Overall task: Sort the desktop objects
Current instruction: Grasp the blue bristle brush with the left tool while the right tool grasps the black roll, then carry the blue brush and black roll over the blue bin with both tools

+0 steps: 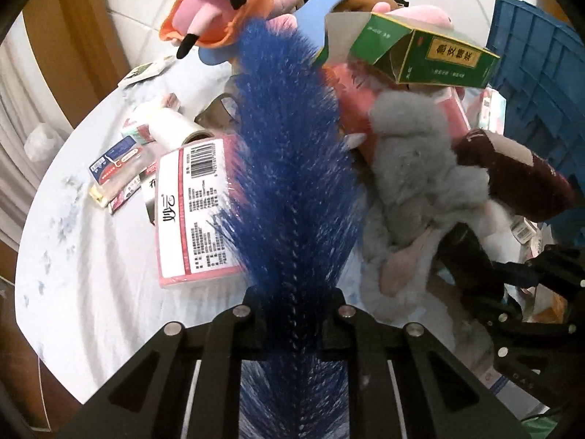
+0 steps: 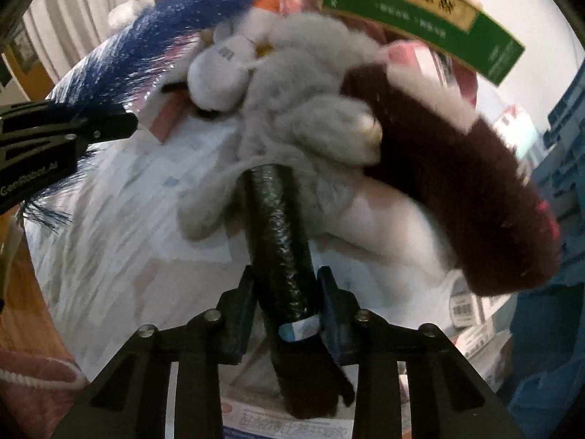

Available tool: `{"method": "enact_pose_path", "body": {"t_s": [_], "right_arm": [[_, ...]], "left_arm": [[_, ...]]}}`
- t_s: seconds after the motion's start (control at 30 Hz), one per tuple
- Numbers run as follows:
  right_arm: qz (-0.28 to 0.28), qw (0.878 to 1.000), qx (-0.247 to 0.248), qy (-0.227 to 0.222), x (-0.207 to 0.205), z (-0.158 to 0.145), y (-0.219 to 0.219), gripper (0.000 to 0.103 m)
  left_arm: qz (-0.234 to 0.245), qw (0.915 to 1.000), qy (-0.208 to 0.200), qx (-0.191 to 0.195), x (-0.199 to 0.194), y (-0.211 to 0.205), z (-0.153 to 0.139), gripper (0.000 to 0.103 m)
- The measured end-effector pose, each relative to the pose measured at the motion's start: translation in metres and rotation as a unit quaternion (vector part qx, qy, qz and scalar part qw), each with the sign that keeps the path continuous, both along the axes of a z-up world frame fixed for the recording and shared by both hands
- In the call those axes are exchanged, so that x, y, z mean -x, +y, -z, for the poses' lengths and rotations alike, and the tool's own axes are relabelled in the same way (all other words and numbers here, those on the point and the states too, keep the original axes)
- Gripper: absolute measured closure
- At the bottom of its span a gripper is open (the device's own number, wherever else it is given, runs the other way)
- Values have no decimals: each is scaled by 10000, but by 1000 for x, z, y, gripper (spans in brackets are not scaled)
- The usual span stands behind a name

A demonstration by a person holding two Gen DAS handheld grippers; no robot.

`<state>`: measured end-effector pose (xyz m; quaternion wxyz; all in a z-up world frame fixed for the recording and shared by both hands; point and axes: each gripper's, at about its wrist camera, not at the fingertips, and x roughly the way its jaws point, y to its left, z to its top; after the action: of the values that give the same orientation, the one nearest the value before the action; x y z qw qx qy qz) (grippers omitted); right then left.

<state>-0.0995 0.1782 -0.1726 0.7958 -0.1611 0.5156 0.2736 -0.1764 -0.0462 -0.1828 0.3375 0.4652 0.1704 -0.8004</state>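
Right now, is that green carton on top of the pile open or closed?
Open. The green carton has its end flaps folded outward, showing the bare cardboard inside. Whether anything is in it, the left wrist view does not show.

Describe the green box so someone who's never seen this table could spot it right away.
Start at the heap of plush toys in the middle of the white table, beside the blue crate. The green box sits on top of that heap, above the grey plush. It is the only green carton, with a yellow label panel and one end flap hanging open.
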Motion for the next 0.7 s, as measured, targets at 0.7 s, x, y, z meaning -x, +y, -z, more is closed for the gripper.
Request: {"method": "enact_pose_path", "body": {"t_s": [0.7], "right_arm": [[329, 9951, -570, -738, 7, -74, -26, 74]], "left_arm": [[141, 9970, 573, 504, -15, 34, -72, 89]]}}
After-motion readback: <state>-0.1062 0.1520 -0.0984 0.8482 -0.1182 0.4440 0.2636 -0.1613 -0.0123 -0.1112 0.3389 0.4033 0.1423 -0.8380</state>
